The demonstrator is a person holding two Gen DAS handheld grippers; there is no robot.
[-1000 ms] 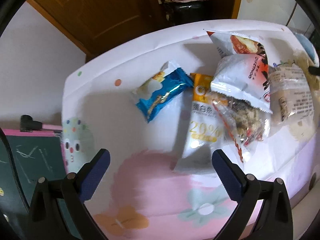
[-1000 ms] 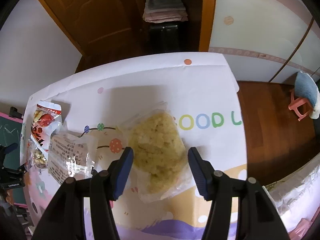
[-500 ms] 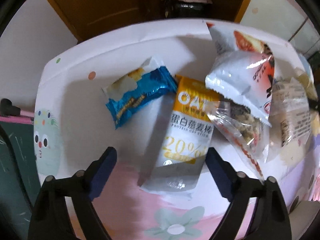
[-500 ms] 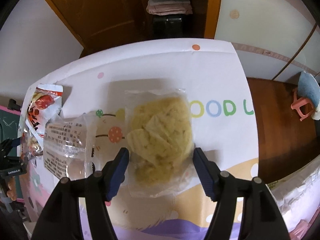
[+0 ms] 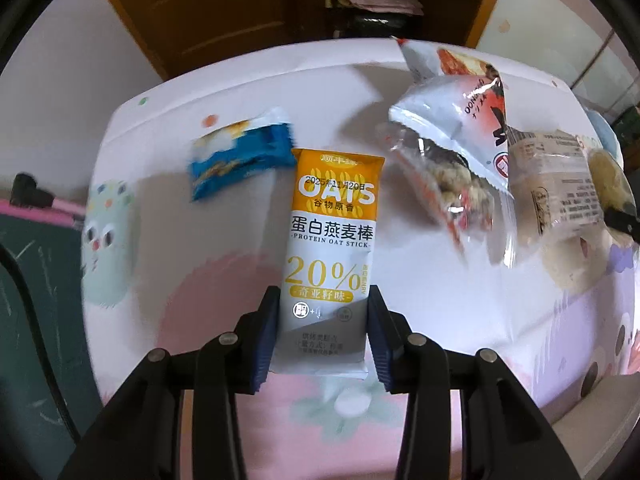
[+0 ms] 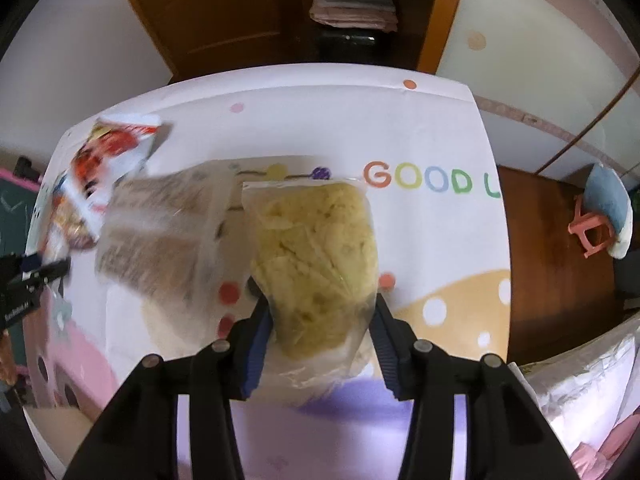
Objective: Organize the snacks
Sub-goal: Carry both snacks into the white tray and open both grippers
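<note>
An orange-and-white oat bar packet [image 5: 334, 220] lies lengthwise on the patterned tablecloth [image 5: 192, 280]. My left gripper [image 5: 323, 312] is closing, and its blue pads touch both sides of the packet's near end. In the right wrist view a clear bag of yellow snack [image 6: 316, 240] lies beside the "GOOD" lettering. My right gripper [image 6: 320, 320] is closing too, its pads against the bag's lower sides. A blue packet [image 5: 240, 156] lies to the left of the oat bar.
Right of the oat bar are a clear bag of mixed snack [image 5: 448, 184], a white-and-red bag [image 5: 460, 92] and a clear labelled packet [image 6: 160, 232]. The table ends near a wooden door at the back. A pink stool [image 6: 592, 232] stands on the floor at right.
Both grippers moved in over their packets and narrowed. The left one went from wide open over bare cloth to pinching the oat bar; the right one now squeezes the yellow bag.
</note>
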